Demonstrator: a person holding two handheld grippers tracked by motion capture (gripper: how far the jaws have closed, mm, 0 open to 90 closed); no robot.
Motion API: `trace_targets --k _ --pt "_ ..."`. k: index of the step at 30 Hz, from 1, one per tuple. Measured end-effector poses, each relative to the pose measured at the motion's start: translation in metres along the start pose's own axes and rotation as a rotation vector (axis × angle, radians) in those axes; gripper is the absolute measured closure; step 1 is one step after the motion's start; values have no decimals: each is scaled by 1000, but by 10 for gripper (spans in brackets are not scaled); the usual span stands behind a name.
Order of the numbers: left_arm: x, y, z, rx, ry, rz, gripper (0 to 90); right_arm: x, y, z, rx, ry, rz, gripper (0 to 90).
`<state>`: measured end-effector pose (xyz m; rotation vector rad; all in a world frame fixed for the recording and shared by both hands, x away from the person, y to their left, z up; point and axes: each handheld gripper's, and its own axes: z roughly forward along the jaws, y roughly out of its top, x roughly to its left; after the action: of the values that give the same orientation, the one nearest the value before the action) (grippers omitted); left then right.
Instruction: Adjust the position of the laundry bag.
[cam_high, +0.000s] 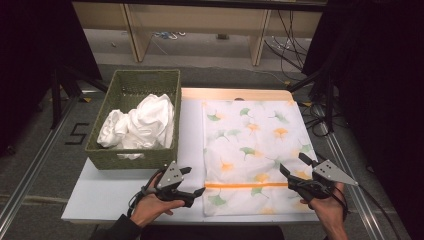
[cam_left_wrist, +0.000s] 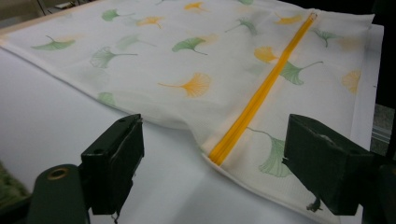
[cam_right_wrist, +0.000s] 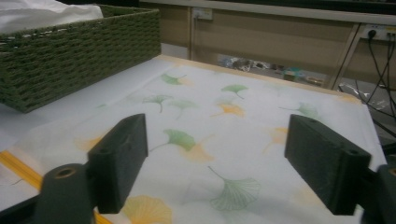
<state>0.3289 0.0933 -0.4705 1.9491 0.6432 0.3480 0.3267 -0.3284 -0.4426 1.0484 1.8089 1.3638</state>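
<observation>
Leaf-print bag (cam_high: 252, 150) lying flat on right half of white table (cam_high: 120, 192), orange zipper (cam_high: 247, 185) running across it near the front edge. Green and yellow leaf pattern, no folds to speak of.

Left gripper (cam_high: 192, 181) just off the bag's left edge, level with the zipper end, pointing right toward the cloth. Left hand (cam_high: 152, 202) wrapped round the handle from below, forearm coming in from bottom edge. Jaws spread wide, nothing between them, not touching the bag as far as can be told.

Right gripper (cam_high: 295, 165) over the bag's right edge, a bit above the zipper line, pointing left and away. Right hand (cam_high: 327, 207) gripping from below. Jaws wide apart, holding nothing.

Left gripper view: zipper (cam_left_wrist: 259, 95) seen lengthwise, its near end landing between the two jaws, bag corner slightly lifted off the table there; bare table under the left-hand jaw, printed cloth under the right-hand one. Gripper midpoint (cam_left_wrist: 212, 163) right at the zipper end.

Right gripper view: printed cloth (cam_right_wrist: 219, 140) between and beyond the jaws, gripper midpoint (cam_right_wrist: 215, 161) above it, gap to the cloth hard to judge; short bit of zipper (cam_right_wrist: 16, 170) at lower left.

Woven green basket (cam_high: 135, 117) on table's left half, beside the bag, crumpled white cloth (cam_high: 137, 125) inside. Basket wall (cam_right_wrist: 79, 51) close up in the right gripper view. Wooden shelf frame and cables on floor behind.
</observation>
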Motion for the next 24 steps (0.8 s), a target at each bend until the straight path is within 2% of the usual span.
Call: trace_targets --k 2,3,4,5,6,7,9,10,11,13,15,16,17,18,19,21,22,23,24 --pt "-5 0 8 9 -24 -15 204 0 0 -1 14 -6 12 255" --pt "-7 0 14 26 -39 -6 218 -1 0 -1 12 7 23 255" --pt "-9 0 17 43 -42 -10 222 -4 0 -2 27 -12 12 255" --pt "-10 0 21 60 -48 13 222 -4 0 -2 27 -12 12 255" --pt "-11 0 25 78 -45 7 228 -6 0 -1 2 -22 5 255" --pt "-12 -1 28 80 -45 10 243 -8 0 -2 5 -28 14 255" --pt "-13 -2 35 120 -37 19 243 -9 0 -3 17 -29 20 255" --pt "-13 -3 39 124 -35 31 247 -9 0 -4 26 -37 24 255" --pt "-12 -3 42 139 -33 22 251 -11 -1 -3 15 -23 48 276" --pt "-10 -3 47 156 -26 28 256 -13 -1 -3 19 -25 38 288" --pt "-10 -3 53 156 -17 27 300 -15 -2 -5 29 -50 40 304" --pt "-10 -2 56 177 -28 27 342 -21 -2 -7 43 -59 24 325" --pt "-10 -3 58 186 -26 39 342 -21 -2 -7 43 -59 24 325" --pt "-11 -3 60 205 -20 33 378 -20 -3 -5 41 -55 61 328" --pt "-11 -4 62 214 -17 38 395 -23 -4 -5 55 -53 77 335" --pt "-9 -4 64 205 -28 69 459 -28 -5 -7 84 -95 60 346" --pt "-8 -3 64 206 -24 78 495 -29 -5 -8 97 -87 83 347" --pt "-9 -3 66 200 -35 52 573 -34 -10 -5 94 -115 98 347" --pt "-7 -3 66 198 -50 46 610 -36 -9 -8 136 -145 91 350"
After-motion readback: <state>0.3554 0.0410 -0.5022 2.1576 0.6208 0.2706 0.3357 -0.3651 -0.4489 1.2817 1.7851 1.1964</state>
